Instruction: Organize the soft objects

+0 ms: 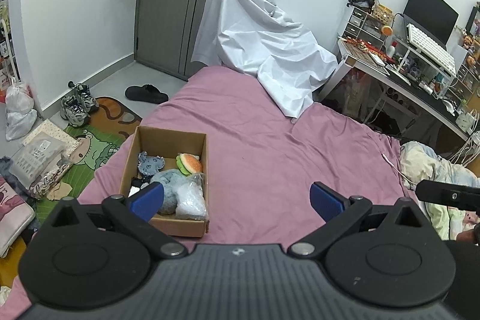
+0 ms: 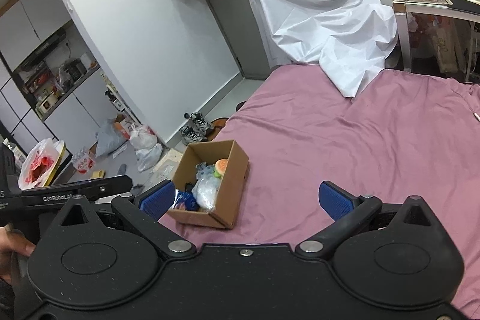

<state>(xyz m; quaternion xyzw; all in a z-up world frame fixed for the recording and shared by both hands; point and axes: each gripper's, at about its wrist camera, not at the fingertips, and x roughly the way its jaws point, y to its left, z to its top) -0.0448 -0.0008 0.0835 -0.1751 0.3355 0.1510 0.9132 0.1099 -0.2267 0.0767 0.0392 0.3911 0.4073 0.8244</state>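
Note:
An open cardboard box (image 1: 129,164) sits on the pink bedsheet near the bed's left edge; it also shows in the right wrist view (image 2: 231,194). Inside lie a burger plush (image 1: 189,163), a grey-blue plush (image 1: 168,185), a denim-blue soft piece (image 1: 151,163) and a clear crinkled bag (image 1: 192,198). The burger plush (image 2: 222,166) and the clear bag (image 2: 205,191) also show in the right wrist view. My left gripper (image 1: 237,201) is open and empty, above the sheet just right of the box. My right gripper (image 2: 246,201) is open and empty, above the sheet beside the box.
A crumpled white sheet (image 1: 270,50) drapes over the bed's far end. A cluttered desk (image 1: 420,71) stands at the right, rumpled bedding (image 1: 435,170) beside it. Shoes (image 1: 76,105), a mat and bags lie on the floor left of the bed. A grey door (image 1: 192,5) is behind.

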